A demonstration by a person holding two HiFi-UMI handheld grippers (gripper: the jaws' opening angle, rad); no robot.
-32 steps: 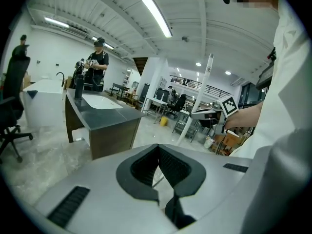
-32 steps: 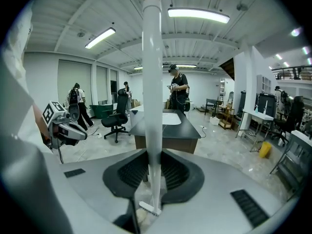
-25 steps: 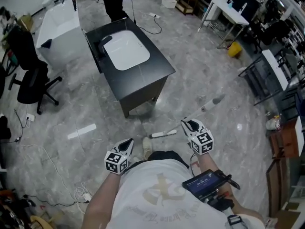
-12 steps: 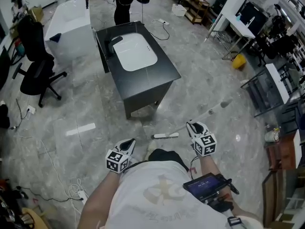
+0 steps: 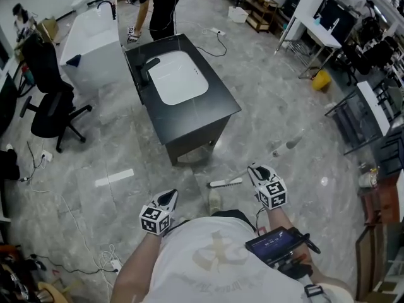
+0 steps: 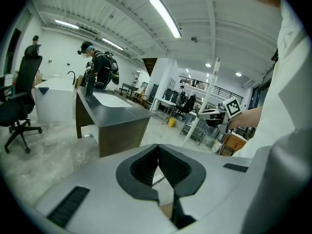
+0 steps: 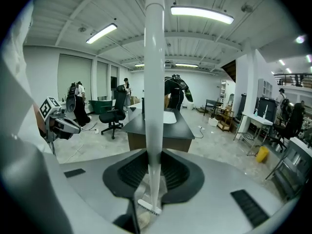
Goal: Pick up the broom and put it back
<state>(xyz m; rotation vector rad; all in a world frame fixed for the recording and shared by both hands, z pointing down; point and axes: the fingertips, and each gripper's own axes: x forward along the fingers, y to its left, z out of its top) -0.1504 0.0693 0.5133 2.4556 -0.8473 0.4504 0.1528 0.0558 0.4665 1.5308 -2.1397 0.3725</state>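
Just this side of the black surface (image 5: 211,106) w/ the white basin (image 5: 180,77) set in its top, the broom (image 5: 225,182) has its brush head low by the grey floor (image 5: 271,106), close to the surface's near corner. Can't tell if the head touches the floor or hangs just off it. Its white handle (image 7: 154,82) slants up and away to the R of that surface.

R tongs (image 5: 255,170) pinch the handle low down, not far above the brush head. In the R gripper view the handle stands straight up btwn the two black pads (image 7: 131,172), both against it, w/ the brush head showing below.

L tongs (image 5: 169,197) hang over the floor on the near-L side of the surface, well apart from the broom, tips pressed together w/ nothing btwn them.

At the surface's far end stands a person (image 5: 158,5). A white tub (image 5: 95,36) sits beside its far-L side, and a black office chair (image 5: 47,109) is further L. A yellow object (image 5: 320,79) lies on the floor off to the surface's R.
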